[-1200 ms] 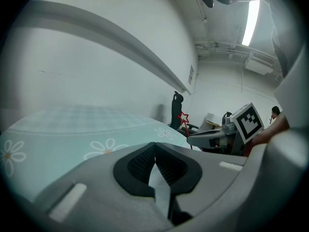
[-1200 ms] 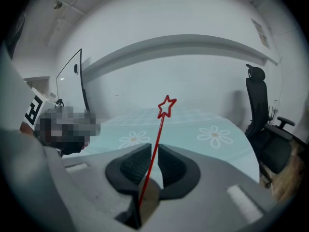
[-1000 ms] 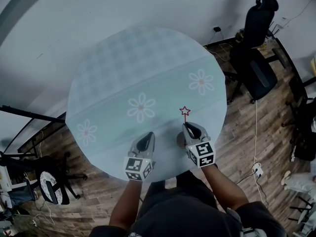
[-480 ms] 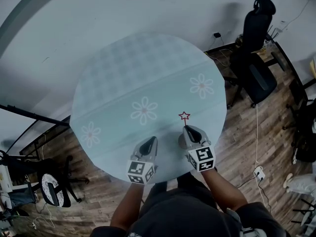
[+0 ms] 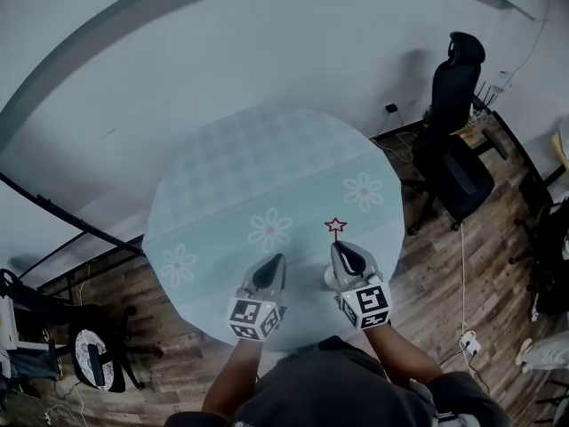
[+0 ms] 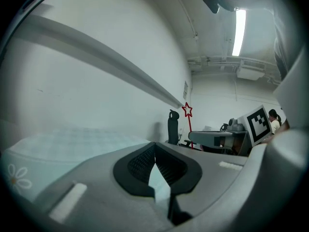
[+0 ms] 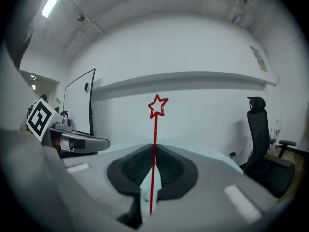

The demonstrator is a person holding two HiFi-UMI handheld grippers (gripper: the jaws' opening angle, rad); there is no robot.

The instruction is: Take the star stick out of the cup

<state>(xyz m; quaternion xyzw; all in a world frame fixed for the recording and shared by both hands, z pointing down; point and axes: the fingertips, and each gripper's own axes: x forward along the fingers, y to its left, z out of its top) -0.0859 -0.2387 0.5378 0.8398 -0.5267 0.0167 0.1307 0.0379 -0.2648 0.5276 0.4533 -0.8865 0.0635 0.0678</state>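
The right tongs are pinched on the thin shaft of the star stick, which stands upright above the near edge of the desk with its red star topmost; no view lets me make out the cup. The left tongs hover over that same near edge of the desk, closed together on nothing. To do this step well, I judge the lift should run straight up along the shaft with a firm pinch, so the stick neither tilts nor slips.
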